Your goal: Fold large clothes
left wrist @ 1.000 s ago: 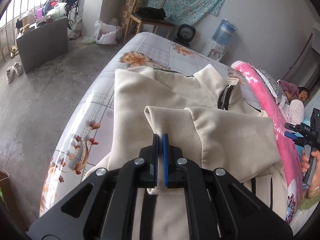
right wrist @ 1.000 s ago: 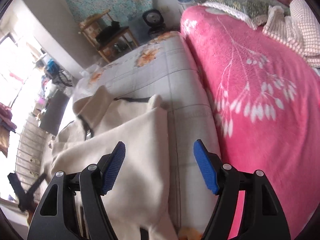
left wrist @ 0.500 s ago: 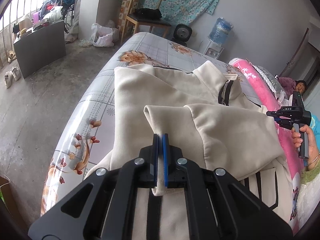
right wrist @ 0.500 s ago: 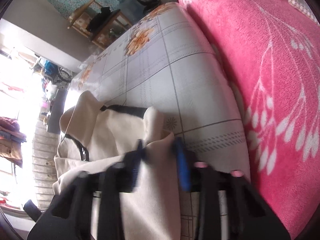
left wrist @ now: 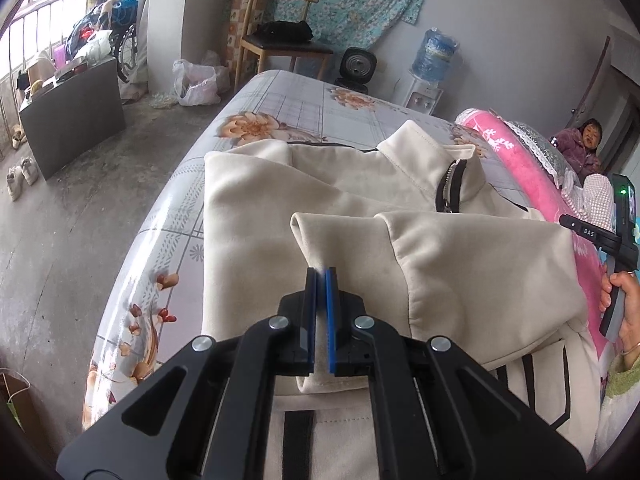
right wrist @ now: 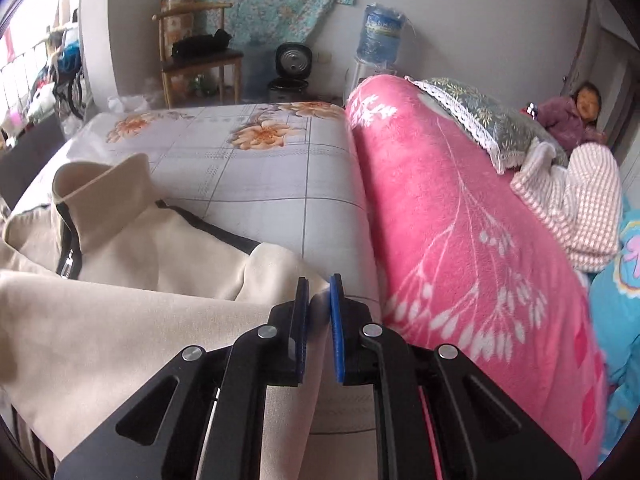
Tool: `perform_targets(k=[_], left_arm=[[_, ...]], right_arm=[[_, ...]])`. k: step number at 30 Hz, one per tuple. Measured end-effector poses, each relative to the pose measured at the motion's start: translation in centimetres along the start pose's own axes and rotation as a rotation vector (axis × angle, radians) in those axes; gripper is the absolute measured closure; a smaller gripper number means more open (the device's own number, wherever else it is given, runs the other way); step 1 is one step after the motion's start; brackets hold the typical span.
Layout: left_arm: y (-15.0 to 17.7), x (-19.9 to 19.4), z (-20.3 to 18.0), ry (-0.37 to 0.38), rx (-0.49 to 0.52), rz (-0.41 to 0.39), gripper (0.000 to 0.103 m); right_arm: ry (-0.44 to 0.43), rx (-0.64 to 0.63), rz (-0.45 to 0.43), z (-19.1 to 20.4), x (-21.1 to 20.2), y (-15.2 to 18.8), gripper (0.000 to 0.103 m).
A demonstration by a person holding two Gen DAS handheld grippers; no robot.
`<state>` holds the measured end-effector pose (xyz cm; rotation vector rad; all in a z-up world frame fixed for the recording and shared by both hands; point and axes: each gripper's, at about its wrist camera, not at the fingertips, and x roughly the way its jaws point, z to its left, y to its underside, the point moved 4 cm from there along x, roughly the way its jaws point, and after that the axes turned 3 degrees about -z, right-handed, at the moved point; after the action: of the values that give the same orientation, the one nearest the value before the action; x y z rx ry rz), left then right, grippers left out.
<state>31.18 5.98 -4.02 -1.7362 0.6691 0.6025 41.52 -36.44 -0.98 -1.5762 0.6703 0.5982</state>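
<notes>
- The cream zip-neck sweatshirt [left wrist: 320, 200] lies on the floral bedsheet [left wrist: 288, 108], collar toward 12 o'clock.
- The left gripper [left wrist: 321, 280] is clamped on its folded hem; the right gripper [right wrist: 319, 284] has just closed on the hem at the other corner.
- It looks soft and floppy, best gripped at the corners.
- Only the right view shows the pillow [right wrist: 488, 120] at 2 o'clock.

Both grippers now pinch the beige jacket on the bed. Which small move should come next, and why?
Probably lift both corners together and carry the fold toward the collar. The left gripper and right gripper are each shut on an edge of the beige jacket, whose lower part is already doubled over.
</notes>
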Motion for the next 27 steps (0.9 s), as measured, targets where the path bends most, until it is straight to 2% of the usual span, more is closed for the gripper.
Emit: perform_targets(k=[2, 5, 6, 9, 12, 14, 16, 17, 20, 23, 24, 27], left_arm=[[-0.2, -0.4, 0.0, 0.01, 0.0, -0.017, 0.1], [-0.5, -0.6, -0.4, 0.0, 0.026, -0.036, 0.1], [-0.5, -0.4, -0.5, -0.007, 0.031, -0.031, 0.1], [-0.3, 0.9, -0.2, -0.035, 0.022, 0.004, 0.1], [0.0, 1.5, 0.5, -0.026, -0.006, 0.02, 0.1], [0.1, 1.5, 0.8, -0.019, -0.009, 0.019, 0.1], [0.2, 1.6, 0.8, -0.01, -0.009, 0.015, 0.1], [0.2, 1.6, 0.8, -0.002, -0.014, 0.011, 0.1], [-0.6, 1.3, 0.8, 0.031, -0.026, -0.017, 0.1], [-2.0, 0.1, 0.4, 0.059, -0.016, -0.083, 0.1], [-2.1, 0.2, 0.5, 0.045, -0.013, -0.086, 0.1], [-1.3, 2.6, 1.6, 0.023, -0.053, 0.007, 0.1]], right_arm=[[-0.002, -0.011, -0.061, 0.0, -1.2, -0.7, 0.096], [0.082, -0.07, -0.131, 0.3, -1.8, -1.6, 0.098], [0.099, -0.081, -0.119, 0.2, -1.2, -1.7, 0.098], [0.053, -0.017, -0.014, -1.0, 1.0, -1.3, 0.098], [-0.035, 0.061, -0.002, -1.9, -0.6, -0.6, 0.098], [-0.133, 0.114, 0.03, -2.3, -2.0, 0.3, 0.085], [-0.227, 0.15, 0.08, -2.3, -3.2, 1.7, 0.056], [-0.249, 0.15, 0.11, -2.0, -3.3, 2.5, 0.052], [-0.238, 0.137, 0.188, -1.6, -3.2, 4.9, 0.05], [-0.207, 0.133, 0.186, -1.8, -3.4, 6.1, 0.05], [-0.207, 0.143, 0.189, -1.9, -3.3, 6.5, 0.05], [-0.247, 0.188, 0.214, -2.1, -2.6, 7.2, 0.05]])
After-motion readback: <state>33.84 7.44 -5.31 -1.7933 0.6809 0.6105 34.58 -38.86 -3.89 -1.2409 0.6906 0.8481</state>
